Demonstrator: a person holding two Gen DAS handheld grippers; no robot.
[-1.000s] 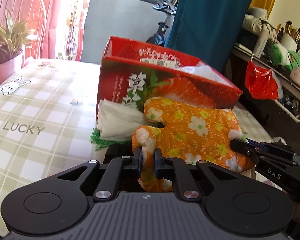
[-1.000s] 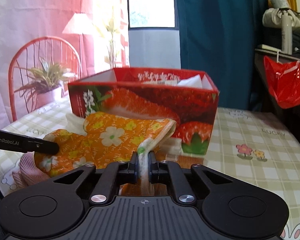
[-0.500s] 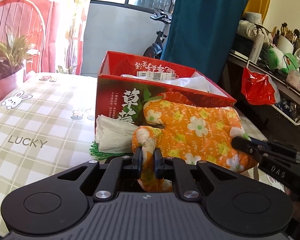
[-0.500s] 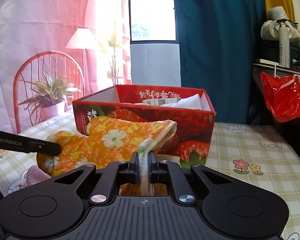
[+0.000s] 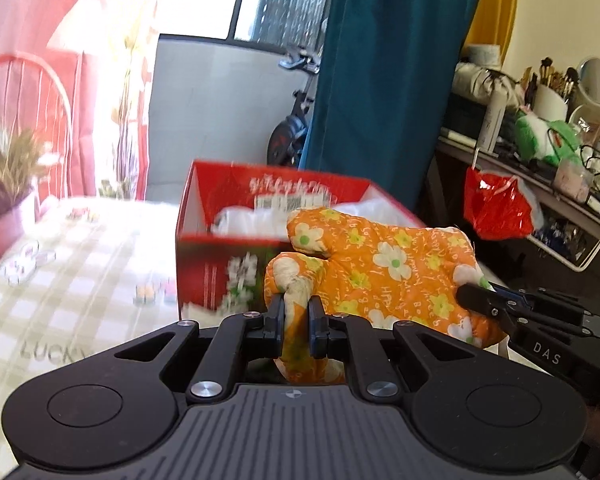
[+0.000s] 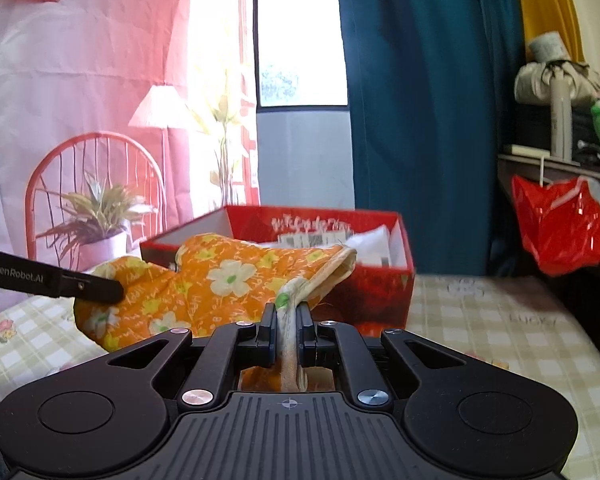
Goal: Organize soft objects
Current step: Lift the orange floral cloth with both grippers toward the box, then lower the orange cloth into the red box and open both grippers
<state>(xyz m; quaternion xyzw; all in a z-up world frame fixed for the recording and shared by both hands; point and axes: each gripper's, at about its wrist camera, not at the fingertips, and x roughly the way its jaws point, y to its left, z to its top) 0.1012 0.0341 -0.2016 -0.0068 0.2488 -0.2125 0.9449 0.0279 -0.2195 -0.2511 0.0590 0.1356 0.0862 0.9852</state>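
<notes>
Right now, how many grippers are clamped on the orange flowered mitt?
2. The left gripper pinches the mitt at its thumb end; the right gripper pinches the cuff edge at the opposite end, in front of the red box.

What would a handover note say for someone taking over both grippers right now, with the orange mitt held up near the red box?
Left gripper: shut on the fingertip end of the orange floral oven mitt.
Right gripper: shut on the mitt's cream-edged cuff.
The mitt hangs between the two grippers, off the checked tablecloth, in front of the red strawberry box at about rim height.
The box is open and already holds white soft items.
Done: mitt picked up.
Left: carry it over the rim, lower it into the box, open both grippers.
</notes>
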